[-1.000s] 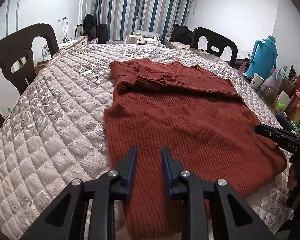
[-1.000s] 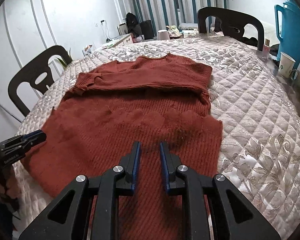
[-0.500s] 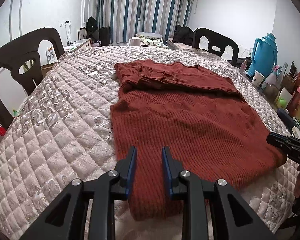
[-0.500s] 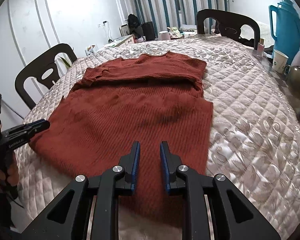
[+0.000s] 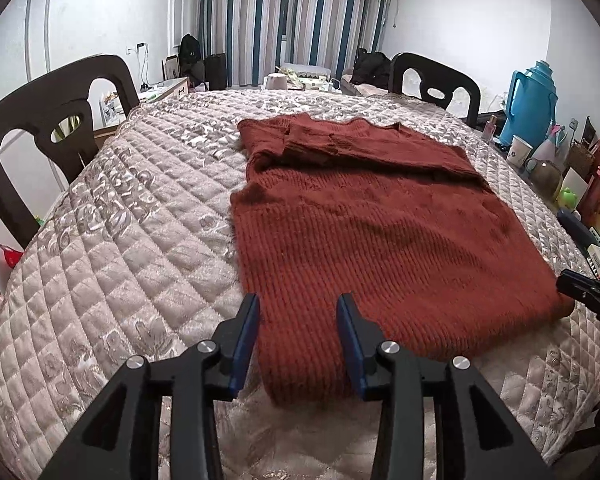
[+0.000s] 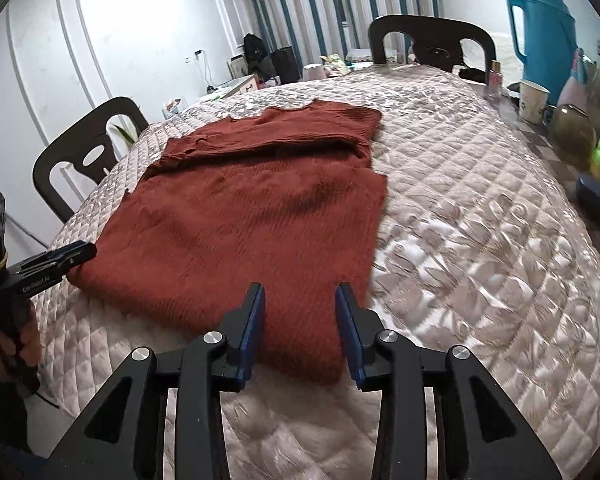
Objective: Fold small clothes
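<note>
Both jaws are opening right now, each with a near corner of the rust-red knit sweater (image 5: 364, 236) showing in the gap between its blue pads but nothing pinched. From the left wrist view, the left gripper (image 5: 298, 340) hangs over the sweater's near left hem corner, pads apart and clear of the knit, while the garment lies flat on the quilted table cover (image 5: 120, 240) with its sleeves already folded across the chest at the far end; the right gripper's tip pokes in at the right edge beside the other hem corner. From the right wrist view, the right gripper (image 6: 300, 328) sits the same way over the near right corner, the sweater (image 6: 252, 216) spread ahead of it and the left gripper (image 6: 56, 258) just beside the opposite corner. My worry is the next grab: the knit is thick and loose, so 1 pad could catch only the top layer, or snag the slippery quilt with it, and the fold would drag crooked. If the 2 hands lift unevenly, the folded sleeves could slide out. The cup (image 6: 534, 100) and blue thermos (image 6: 544, 36) stand close by on the right.
</note>
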Motion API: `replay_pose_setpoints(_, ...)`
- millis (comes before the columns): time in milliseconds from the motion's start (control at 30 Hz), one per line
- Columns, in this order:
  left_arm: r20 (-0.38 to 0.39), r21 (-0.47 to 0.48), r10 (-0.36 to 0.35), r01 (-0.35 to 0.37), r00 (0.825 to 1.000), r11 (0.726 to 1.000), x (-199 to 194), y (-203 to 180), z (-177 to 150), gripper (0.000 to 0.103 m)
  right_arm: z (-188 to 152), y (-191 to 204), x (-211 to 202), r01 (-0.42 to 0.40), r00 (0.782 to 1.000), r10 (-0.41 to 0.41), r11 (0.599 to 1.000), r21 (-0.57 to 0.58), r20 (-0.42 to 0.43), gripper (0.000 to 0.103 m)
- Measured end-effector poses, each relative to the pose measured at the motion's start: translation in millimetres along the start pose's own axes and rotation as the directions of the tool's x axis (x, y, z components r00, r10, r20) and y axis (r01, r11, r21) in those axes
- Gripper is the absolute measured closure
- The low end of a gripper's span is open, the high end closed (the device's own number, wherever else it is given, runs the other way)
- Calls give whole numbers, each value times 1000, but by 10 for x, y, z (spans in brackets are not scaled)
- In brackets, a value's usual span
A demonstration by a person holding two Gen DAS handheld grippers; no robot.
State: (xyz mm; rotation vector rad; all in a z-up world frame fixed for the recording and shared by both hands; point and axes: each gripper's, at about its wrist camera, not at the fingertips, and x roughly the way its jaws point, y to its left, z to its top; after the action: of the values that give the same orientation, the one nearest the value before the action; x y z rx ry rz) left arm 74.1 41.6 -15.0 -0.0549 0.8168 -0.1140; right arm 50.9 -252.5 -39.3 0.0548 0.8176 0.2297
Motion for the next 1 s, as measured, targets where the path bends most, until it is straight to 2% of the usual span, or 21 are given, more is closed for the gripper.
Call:
replay_pose_setpoints(233,-26,-11,-4,4,1000,1000,58,65,-126,56,-81,-126,21,1,1000,0,999,36,-25,65)
replay_pose_setpoints(333,-17,-38,-50,49,999,998,32,137,-172,56,-127,-153,84,-8,998,11,999,47,-58,65)
replay_pose_setpoints(567,-33,-30,-129,128,991,991,24,99,-181,56,-157,-158,98,-50,996,53,998,46,-68,64)
replay_pose_setpoints(733,-34,-24,-142,141,989,990,28,85,-201,57,-215,-177,48,-80,994,81,997,23,-78,63)
replay_pose_setpoints(800,-36,-7,-136,136,990,991,36,50,-198,61,-247,-187,32,-91,993,92,996,18,-72,62)
replay_pose_setpoints(867,-38,10,-142,143,989,990,37,12,-189,75,-258,-172,38,-90,994,90,996,6,-63,63)
replay_pose_setpoints(900,-39,8,-152,152,988,988,35,5,-183,79,-250,-154,45,-84,995,84,996,-2,-62,72)
replay_pose_setpoints(933,-39,7,-157,158,987,987,28,4,-174,83,-239,-137,48,-88,994,87,996,-9,-63,87)
replay_pose_setpoints(967,-42,1,-171,171,984,985,20,17,-162,84,-228,-129,57,-116,991,116,993,-5,-71,93)
replay_pose_setpoints(1000,-43,-21,-193,193,980,981,6,51,-143,85,-215,-111,54,-140,987,140,990,0,-73,93)
